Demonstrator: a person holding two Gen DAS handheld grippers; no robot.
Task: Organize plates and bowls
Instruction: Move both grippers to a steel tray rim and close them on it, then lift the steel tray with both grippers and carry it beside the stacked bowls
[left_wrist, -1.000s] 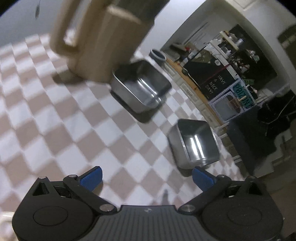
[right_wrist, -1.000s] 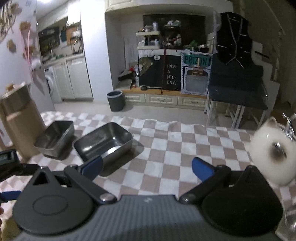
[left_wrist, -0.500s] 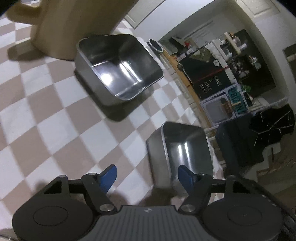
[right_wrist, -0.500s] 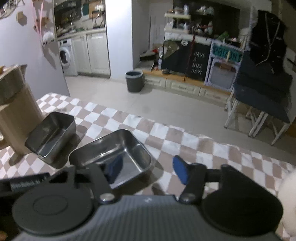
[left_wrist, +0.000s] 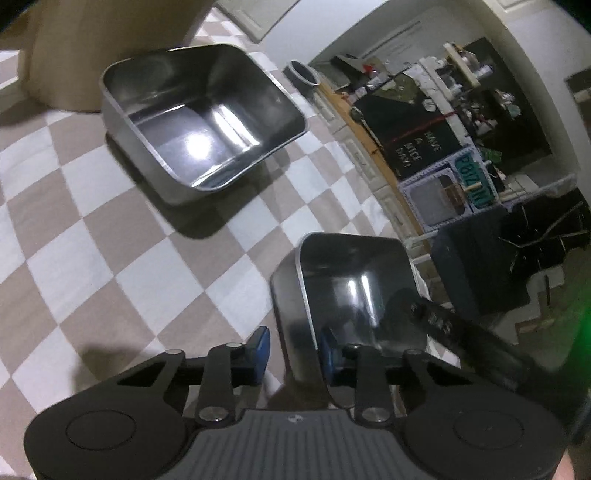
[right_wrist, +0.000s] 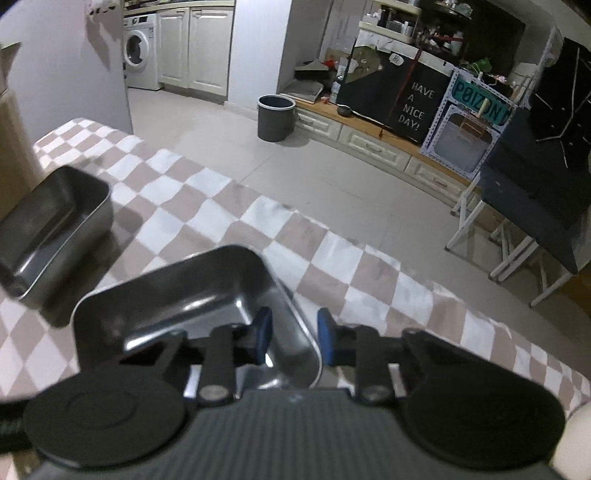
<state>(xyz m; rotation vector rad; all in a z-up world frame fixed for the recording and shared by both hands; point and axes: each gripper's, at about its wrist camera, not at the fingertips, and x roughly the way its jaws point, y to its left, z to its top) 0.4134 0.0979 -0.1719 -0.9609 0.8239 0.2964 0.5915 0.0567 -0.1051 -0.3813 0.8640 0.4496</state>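
I look down on the desk, covered by a tan-and-white checked cloth (left_wrist: 110, 266). At its far left stands a big beige wooden holder (left_wrist: 92, 55), and just in front of that sits the farther rectangular stainless-steel tray (left_wrist: 199, 118), upright and bare inside; through the right wrist camera it lies at the left edge (right_wrist: 51, 236). Well apart from it, close to the desk's edge, is the nearer rectangular stainless-steel tray (left_wrist: 354, 288), also bare inside, and both my tools are on it.

My left claw (left_wrist: 291, 350) straddles that tray's near-left wall: one blue pad outside, the other inside, the wall between them. Its jaws are closing, and there is a sliver of gap at the outer pad, so I see no firm grip.

My right claw (right_wrist: 293, 334) straddles the opposite rim of the same tray (right_wrist: 184, 295), one pad inside the basin, one outside over the cloth. These jaws are closing too, with daylight showing on both sides of the rim.

Beyond the desk a dark round bin (right_wrist: 276, 118) stands on the pale floor.
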